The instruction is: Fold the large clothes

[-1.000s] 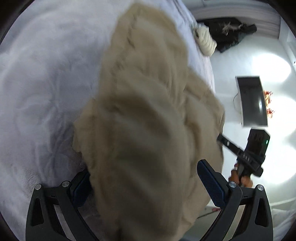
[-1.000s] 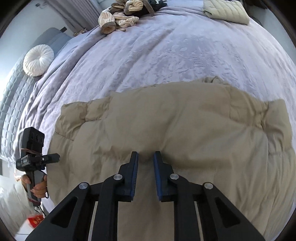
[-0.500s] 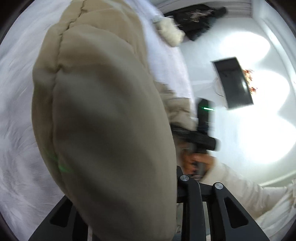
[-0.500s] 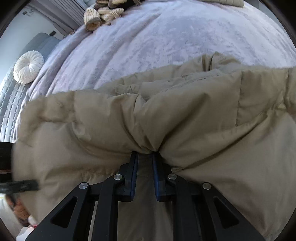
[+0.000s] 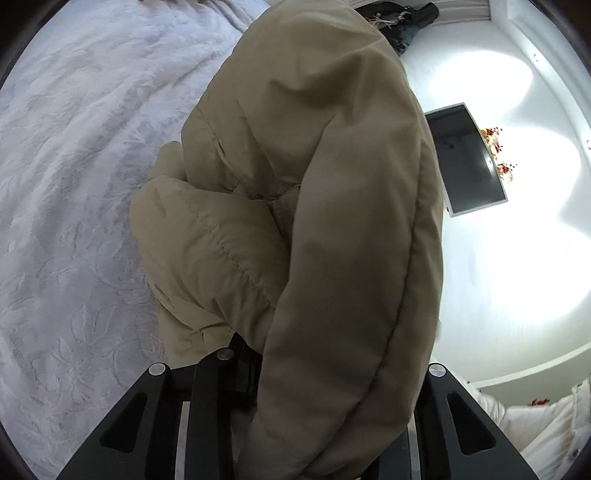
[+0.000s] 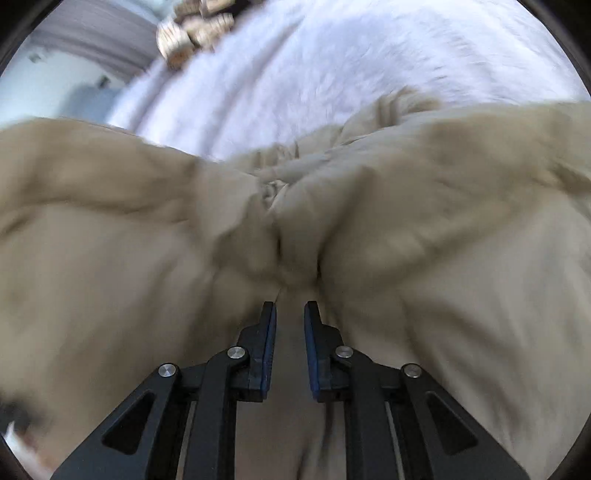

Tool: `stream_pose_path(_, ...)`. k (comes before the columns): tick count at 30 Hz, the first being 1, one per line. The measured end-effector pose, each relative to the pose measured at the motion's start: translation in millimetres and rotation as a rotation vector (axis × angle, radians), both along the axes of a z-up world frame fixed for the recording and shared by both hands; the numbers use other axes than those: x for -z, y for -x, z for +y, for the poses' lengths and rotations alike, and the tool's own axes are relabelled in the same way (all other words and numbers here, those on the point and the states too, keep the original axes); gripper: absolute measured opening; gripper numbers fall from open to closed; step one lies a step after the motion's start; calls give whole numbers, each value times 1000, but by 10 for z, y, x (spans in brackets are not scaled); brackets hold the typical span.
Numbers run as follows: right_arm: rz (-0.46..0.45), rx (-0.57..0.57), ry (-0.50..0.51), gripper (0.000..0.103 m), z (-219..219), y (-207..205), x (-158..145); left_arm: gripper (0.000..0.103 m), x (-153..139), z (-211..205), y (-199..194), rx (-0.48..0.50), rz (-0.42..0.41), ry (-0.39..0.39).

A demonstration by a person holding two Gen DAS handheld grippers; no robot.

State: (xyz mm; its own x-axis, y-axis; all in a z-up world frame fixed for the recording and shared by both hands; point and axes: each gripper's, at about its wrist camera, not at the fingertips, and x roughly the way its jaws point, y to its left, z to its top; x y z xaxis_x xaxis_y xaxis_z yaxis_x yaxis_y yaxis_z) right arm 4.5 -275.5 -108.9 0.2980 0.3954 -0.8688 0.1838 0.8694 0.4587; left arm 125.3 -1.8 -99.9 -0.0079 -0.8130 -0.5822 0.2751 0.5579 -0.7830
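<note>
Lifted since a second ago, the puffy beige quilted coat (image 5: 332, 206) now fills the left view's centre, above the lilac bed cover (image 5: 74, 184). Left claw (image 5: 325, 373) and right claw (image 6: 290, 325) both grasp its edge; the coat's bulk lies ahead, toward the frame top.

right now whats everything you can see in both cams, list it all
puffy jacket: 1, beige, bunched on the bed, pinched by both grippers
bedspread: 1, pale lilac, embossed, under the jacket
screen: 1, dark, on the white surface at right of the left view
dark clothing: 1 heap, black, top edge of the left view
knit items: a small pile, tan, blurred, far end of the bed
white sleeve: 1, lower right
left gripper: black, fingers shut on the jacket
right gripper: black, blue pads, shut on the jacket
</note>
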Motion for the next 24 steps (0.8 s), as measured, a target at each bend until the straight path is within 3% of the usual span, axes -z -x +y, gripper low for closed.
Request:
stream_pose_path(4, 27, 42, -85, 15, -9, 681, -73, 31, -11, 78, 55, -22, 15, -15)
stream_pose_path(9, 65, 91, -163, 14, 66, 981, 307, 31, -150, -125, 154, 6, 20, -69)
stream_pose_path(10, 66, 98, -168, 9, 78, 979, 389, 31, -187, -203, 179, 19, 16, -78)
stream_pose_path(14, 90, 155, -233, 2, 9, 941, 778, 31, -305, -670, 286, 102, 10, -93)
stream_pose_path(19, 68, 174, -310, 0, -69, 954, 911, 31, -311, -1448, 406, 219, 5, -152)
stream_pose_path(24, 32, 209, -461, 0, -235, 1050, 1037, 31, -130, -2049, 439, 274, 35, -207)
